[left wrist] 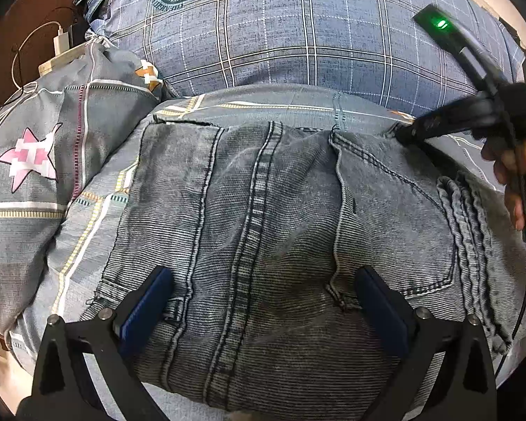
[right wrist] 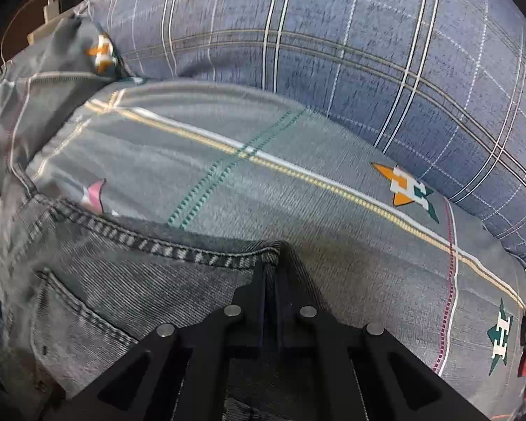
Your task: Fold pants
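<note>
Grey-blue denim pants (left wrist: 263,217) lie spread on a bed, waistband toward the pillows, back pocket and centre seam showing. My left gripper (left wrist: 263,301) hovers low over the seat of the pants, its blue pads wide apart and open, gripping nothing. In the left wrist view my right gripper (left wrist: 405,135) reaches in from the right and pinches the far right corner of the waistband. The right wrist view shows the right gripper (right wrist: 271,263) shut, with the stitched waistband edge of the pants (right wrist: 105,280) bunched between its fingertips.
A grey patterned bedsheet (right wrist: 298,182) lies under the pants. Blue plaid pillows (left wrist: 298,28) rise behind, and a grey pillow with a pink star (left wrist: 31,161) sits at left. A white charger and cable (left wrist: 59,40) rest on a brown surface far left. A person's fingers (left wrist: 512,182) hold the right gripper's handle.
</note>
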The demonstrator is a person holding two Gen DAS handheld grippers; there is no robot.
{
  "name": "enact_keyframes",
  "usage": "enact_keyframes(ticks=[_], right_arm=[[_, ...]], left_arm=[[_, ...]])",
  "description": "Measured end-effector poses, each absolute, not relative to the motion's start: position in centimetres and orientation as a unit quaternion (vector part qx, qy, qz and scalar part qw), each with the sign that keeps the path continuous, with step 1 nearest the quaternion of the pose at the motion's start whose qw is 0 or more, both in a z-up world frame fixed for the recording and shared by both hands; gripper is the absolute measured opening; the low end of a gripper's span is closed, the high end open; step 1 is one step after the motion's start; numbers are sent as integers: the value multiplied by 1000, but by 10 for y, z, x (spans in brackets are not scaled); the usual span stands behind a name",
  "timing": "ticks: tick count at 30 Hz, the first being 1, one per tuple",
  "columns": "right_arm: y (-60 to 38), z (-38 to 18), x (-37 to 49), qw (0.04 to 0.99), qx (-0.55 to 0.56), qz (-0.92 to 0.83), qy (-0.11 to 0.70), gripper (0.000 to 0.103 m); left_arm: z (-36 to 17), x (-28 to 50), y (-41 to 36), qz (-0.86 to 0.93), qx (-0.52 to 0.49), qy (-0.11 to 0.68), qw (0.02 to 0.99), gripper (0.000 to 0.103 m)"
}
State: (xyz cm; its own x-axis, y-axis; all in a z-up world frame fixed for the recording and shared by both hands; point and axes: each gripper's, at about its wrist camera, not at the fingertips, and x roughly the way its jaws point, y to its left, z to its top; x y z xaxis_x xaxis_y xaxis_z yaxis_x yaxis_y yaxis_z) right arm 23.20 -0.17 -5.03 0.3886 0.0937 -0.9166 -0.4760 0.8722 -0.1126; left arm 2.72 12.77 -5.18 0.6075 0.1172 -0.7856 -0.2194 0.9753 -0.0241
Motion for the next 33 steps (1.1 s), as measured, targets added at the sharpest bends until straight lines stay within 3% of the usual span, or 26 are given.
enact_keyframes(ticks=[8, 14, 19, 25, 29, 31, 33], right_arm=[[1, 2, 211, 835, -138, 193, 496, 10], [-7, -43, 236, 813, -162, 107, 549, 10], [-6, -18, 226, 847, -203, 79, 484, 10], [1, -4, 216, 834, -109, 190, 506, 11], [-4, -53, 239, 784, -85, 163, 593, 12], [-10, -40, 239, 798, -58, 150, 580, 19], [0, -19, 222, 813, -90, 167, 550, 19]], left_arm=[[-59, 29, 131, 94, -77, 438, 891, 103], [-59, 29, 130, 91, -75, 436, 892, 103], [-58, 29, 130, 93, -75, 437, 891, 103], [-59, 32, 131, 93, -75, 438, 891, 103], [-59, 31, 131, 91, -72, 436, 893, 103], [-59, 31, 132, 91, -75, 435, 893, 103], [-58, 30, 132, 92, -76, 433, 893, 103]])
